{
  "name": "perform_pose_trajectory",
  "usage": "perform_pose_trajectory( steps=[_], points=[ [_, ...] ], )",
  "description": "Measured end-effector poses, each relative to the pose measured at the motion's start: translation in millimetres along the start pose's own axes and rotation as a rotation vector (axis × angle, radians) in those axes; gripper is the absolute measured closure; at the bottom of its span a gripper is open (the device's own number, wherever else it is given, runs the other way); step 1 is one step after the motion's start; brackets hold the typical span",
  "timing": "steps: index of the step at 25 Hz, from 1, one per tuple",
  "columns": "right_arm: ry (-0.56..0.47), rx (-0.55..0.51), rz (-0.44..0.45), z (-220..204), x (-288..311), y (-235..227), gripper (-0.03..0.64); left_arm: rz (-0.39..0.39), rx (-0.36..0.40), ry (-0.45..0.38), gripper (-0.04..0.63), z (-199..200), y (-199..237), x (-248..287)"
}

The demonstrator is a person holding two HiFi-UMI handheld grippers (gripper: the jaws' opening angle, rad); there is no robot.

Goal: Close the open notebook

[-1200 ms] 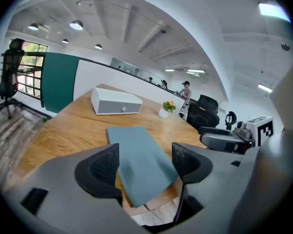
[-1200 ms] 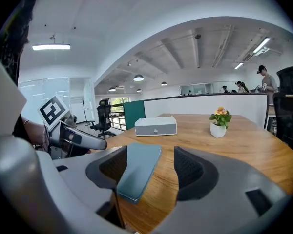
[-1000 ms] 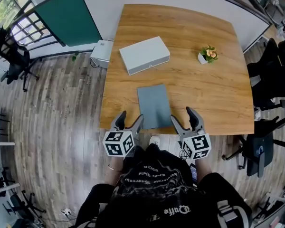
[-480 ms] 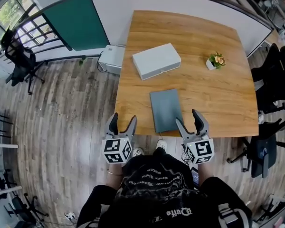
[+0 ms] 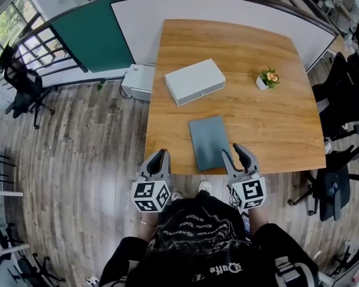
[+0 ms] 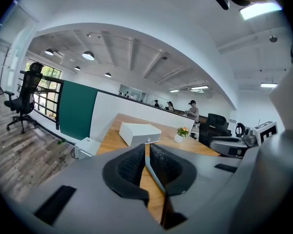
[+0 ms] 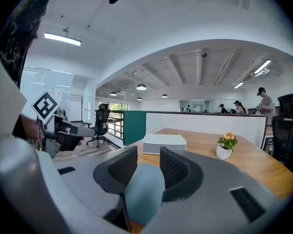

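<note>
The grey-blue notebook [image 5: 210,141] lies closed and flat near the front edge of the wooden table [image 5: 275,130]. My left gripper [image 5: 160,155] hovers at the table's near left corner, left of the notebook and apart from it. Its jaws [image 6: 146,152] have just been closing and now stand together with only a slit, nothing between them. My right gripper [image 5: 234,152] hangs just off the notebook's near right corner. Its jaws [image 7: 147,172] have just been closing too and stand partly open, gripping nothing; the notebook [image 7: 144,189] shows through the gap, lying beyond them.
A white box [image 5: 195,81] sits further back on the table, and a small potted plant [image 5: 265,78] stands at the right. Black office chairs [image 5: 341,100] crowd the table's right side. A white unit [image 5: 137,81] stands on the floor by the left edge.
Both grippers have drawn back toward the person, away from the notebook. The left jaws went from wide open to together, and the right jaws narrowed. The notebook has not moved.
</note>
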State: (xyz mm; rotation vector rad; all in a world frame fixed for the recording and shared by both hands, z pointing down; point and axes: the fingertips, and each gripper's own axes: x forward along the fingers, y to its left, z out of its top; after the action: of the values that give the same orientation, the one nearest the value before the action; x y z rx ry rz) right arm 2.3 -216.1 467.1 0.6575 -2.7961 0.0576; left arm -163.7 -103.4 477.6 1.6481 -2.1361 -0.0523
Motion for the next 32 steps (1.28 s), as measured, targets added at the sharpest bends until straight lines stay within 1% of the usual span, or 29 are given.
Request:
perform_pose_trajectory(
  steps=[3,4,5,6,8,11,15,18,21,25,32],
  points=[
    [-0.011,0.010,-0.014,0,-2,0,0.510,-0.019,-0.004,-0.024,0.560,2,-6,-2],
    [-0.028,0.020,-0.032,2,-4,-3,0.544,-0.027,0.001,-0.028,0.564,2,-8,-2],
    [-0.045,0.033,-0.052,3,-6,-7,0.597,-0.036,0.003,-0.032,0.566,2,-10,-1],
    [-0.058,0.044,-0.066,4,-8,-10,0.610,-0.049,0.001,-0.035,0.569,1,-13,-1],
    [-0.064,0.056,-0.066,3,-10,-11,0.611,-0.077,-0.006,-0.032,0.574,-1,-17,-2],
    [-0.054,0.058,-0.052,2,-12,-8,0.611,-0.093,-0.006,-0.022,0.574,-5,-20,-2],
    [-0.057,0.037,-0.125,-1,-15,-14,0.611,-0.108,-0.006,-0.017,0.574,-6,-23,-1],
    [-0.030,0.023,-0.144,-8,-15,-15,0.611,-0.123,-0.008,-0.014,0.574,-6,-25,-2],
    [-0.011,0.017,-0.141,-13,-14,-14,0.611,-0.118,0.013,-0.009,0.574,-6,-23,-1],
    [-0.004,0.009,-0.132,-16,-13,-11,0.611,-0.098,0.054,0.025,0.574,-13,-20,1],
    [0.023,-0.042,-0.138,-22,-15,-10,0.611,-0.109,0.047,0.037,0.574,-15,-23,2]
  ],
)
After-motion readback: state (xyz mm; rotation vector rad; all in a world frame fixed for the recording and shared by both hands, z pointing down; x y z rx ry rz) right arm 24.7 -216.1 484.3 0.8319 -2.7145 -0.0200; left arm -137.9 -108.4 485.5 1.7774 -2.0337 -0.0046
